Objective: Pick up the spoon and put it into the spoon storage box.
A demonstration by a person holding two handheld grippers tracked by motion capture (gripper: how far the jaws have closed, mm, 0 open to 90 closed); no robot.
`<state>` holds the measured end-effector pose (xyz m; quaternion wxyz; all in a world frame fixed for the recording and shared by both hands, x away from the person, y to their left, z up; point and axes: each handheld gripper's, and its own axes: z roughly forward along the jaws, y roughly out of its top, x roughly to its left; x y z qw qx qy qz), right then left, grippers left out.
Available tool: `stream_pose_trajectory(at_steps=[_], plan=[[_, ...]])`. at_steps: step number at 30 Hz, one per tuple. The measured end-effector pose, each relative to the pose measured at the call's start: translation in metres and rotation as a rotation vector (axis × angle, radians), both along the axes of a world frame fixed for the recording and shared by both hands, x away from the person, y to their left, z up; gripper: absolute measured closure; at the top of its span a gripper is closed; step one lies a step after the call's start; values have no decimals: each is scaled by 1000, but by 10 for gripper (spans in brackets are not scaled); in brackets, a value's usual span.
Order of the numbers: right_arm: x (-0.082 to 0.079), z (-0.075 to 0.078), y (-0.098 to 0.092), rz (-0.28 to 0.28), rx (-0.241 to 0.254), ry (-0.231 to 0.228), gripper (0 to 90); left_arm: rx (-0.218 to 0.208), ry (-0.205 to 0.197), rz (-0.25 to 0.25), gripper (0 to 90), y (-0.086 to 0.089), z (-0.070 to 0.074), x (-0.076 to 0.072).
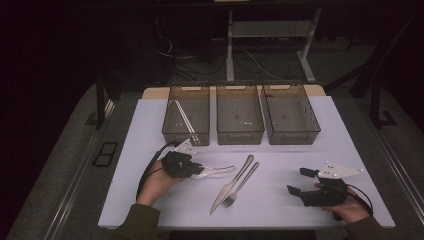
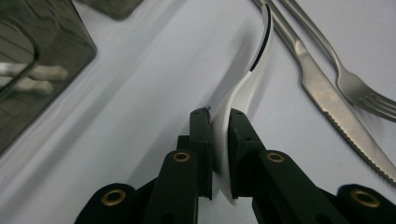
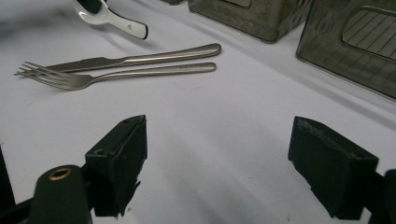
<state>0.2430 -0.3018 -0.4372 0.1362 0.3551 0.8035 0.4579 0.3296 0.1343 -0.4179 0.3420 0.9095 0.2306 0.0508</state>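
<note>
White spoon [image 2: 243,88] pinched at its bowl between the left gripper's [image 2: 219,135] closed jaws, lying just left of the knife [image 1: 231,184]; right gripper [image 1: 302,182] gapes wide, holding nothing, right of that knife.

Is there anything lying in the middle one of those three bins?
No, the middle bin looks bare in the high view; only the left bin holds pale sticks.

Both handheld grippers, the left gripper [image 1: 196,170] and right gripper [image 1: 299,182], are matte black with blocky jaw pads, brass-coloured pivot rivets, pale three-cornered top plates and trailing black cables, while the person's sleeves [image 1: 136,220] look dark olive, perhaps.
</note>
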Motion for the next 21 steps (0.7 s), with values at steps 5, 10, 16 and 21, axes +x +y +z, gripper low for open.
stream_pose_trajectory(at_steps=[5,10,16,21], plan=[[0,0,0,1,2,1,198,-18,-31,6,814,1,7,-1],[0,0,0,1,8,1,198,-30,-63,8,814,1,12,-3],[0,1,1,6,33,-27,198,-58,-92,8,814,0,19,-4],[2,-1,3,8,33,-26,193,-68,-108,1,814,-2,22,-4]])
